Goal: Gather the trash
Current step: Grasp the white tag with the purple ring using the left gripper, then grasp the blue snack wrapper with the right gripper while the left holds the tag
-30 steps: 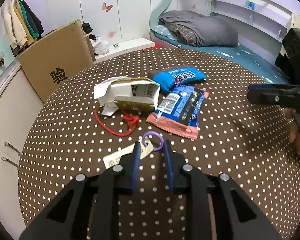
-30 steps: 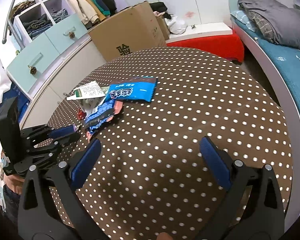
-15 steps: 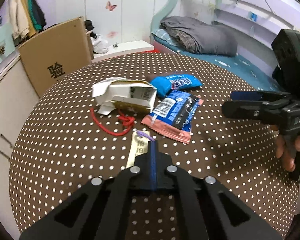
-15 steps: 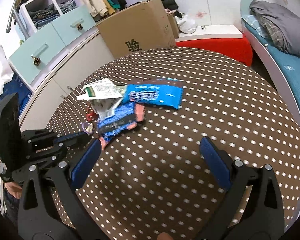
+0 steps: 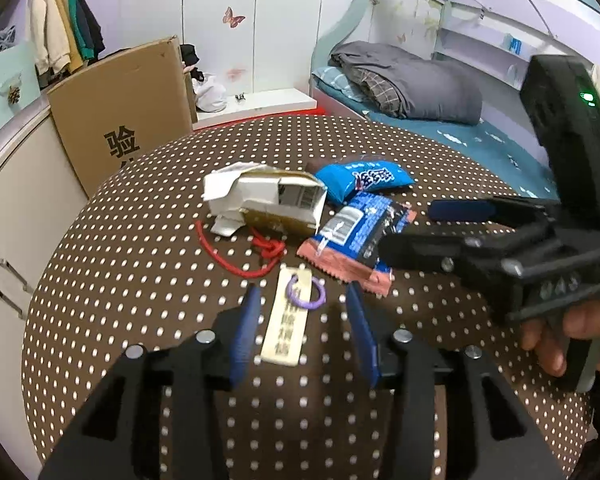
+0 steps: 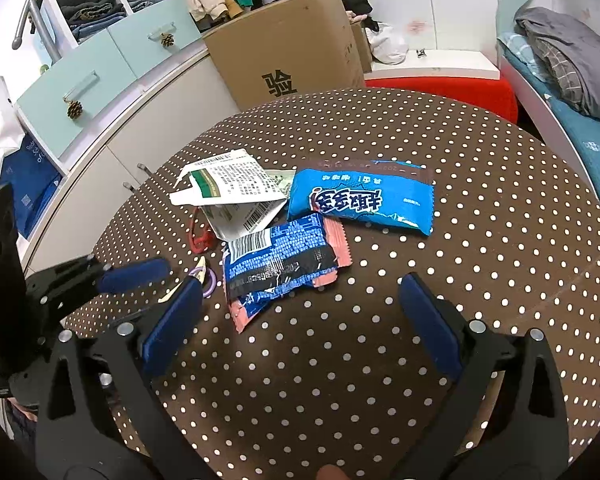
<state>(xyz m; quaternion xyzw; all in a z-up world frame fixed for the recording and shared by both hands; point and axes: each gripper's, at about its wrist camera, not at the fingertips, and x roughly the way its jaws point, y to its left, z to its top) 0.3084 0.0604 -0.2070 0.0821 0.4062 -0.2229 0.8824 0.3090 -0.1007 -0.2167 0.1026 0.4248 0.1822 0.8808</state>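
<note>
**Gently gather the tag before the wrappers**

Right now the left gripper [image 5: 302, 330] has its jaws opening, with the cream tag [image 5: 286, 320] and its purple ring [image 5: 305, 295] lying between them on the dotted tablecloth [image 5: 140, 280]; the pads do not press on it. The right gripper [image 6: 300, 320] stands wide apart with nothing in it, just short of the dark blue wrapper [image 6: 278, 264].

The rest of the trash sits in one cluster at twelve o'clock from the left gripper: the torn white carton [image 5: 268, 200], the red cord [image 5: 236, 256] and, toward one o'clock, the bright blue packet [image 5: 364, 180].

To do this well, I would lower the left pads until they straddle the tag's narrow sides, then close squarely; a flat card on cloth probably slips if pinched from above. The right gripper looks best placed to take the crinkled wrapper by its near pink edge.
</note>
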